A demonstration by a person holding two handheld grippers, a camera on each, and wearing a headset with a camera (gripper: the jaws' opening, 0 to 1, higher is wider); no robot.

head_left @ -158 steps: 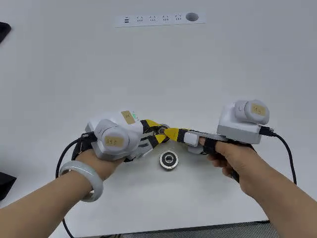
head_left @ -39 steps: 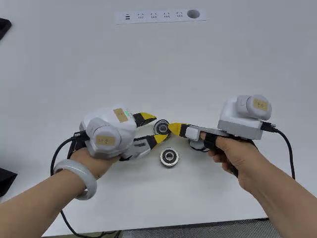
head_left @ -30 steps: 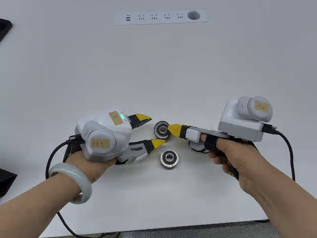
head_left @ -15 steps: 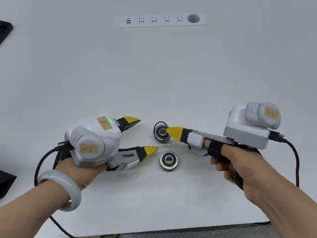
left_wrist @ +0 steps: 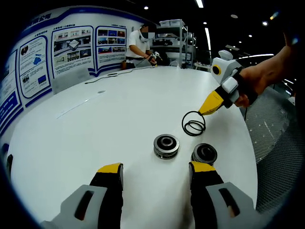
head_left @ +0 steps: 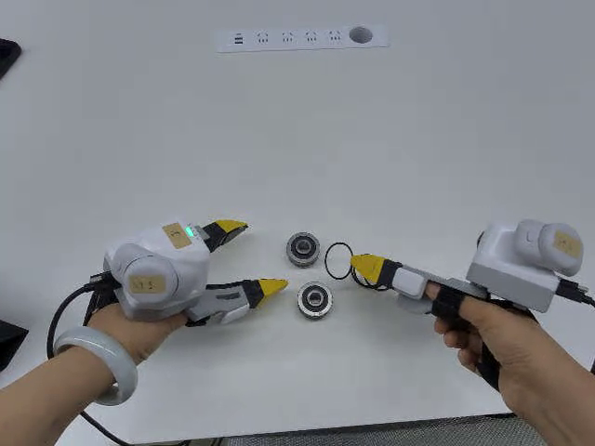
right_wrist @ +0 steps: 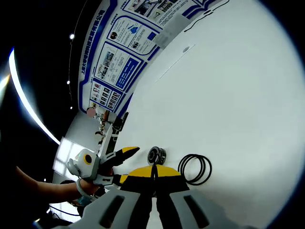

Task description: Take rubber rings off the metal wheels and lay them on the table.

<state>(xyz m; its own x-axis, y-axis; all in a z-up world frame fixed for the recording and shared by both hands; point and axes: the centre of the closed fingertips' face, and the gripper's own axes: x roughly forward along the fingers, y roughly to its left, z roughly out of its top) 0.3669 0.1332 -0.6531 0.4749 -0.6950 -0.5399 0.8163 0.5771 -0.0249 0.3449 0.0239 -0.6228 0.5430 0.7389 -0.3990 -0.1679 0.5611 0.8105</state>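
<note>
Two metal wheels lie on the white table, one farther (head_left: 303, 248) (left_wrist: 167, 145) (right_wrist: 156, 154) and one nearer (head_left: 315, 299) (left_wrist: 204, 153). A thin black rubber ring (head_left: 338, 261) (left_wrist: 194, 123) (right_wrist: 195, 169) is off the wheels, just right of the farther one. My right gripper (head_left: 363, 268) (left_wrist: 205, 110) (right_wrist: 153, 171) is shut, with the ring's edge caught at its yellow tip. My left gripper (head_left: 253, 255) (left_wrist: 157, 168) stands open left of the wheels, nothing between its fingers.
A white power strip (head_left: 297, 38) lies at the table's far side. Cables trail from both grippers toward the front edge. Dark objects (head_left: 7, 56) sit at the left edge. A person (left_wrist: 138, 43) stands at the table's far end.
My left gripper let go of the farther wheel, opened and drew back left. My right gripper pulled right, and the rubber ring came off that wheel with it.
</note>
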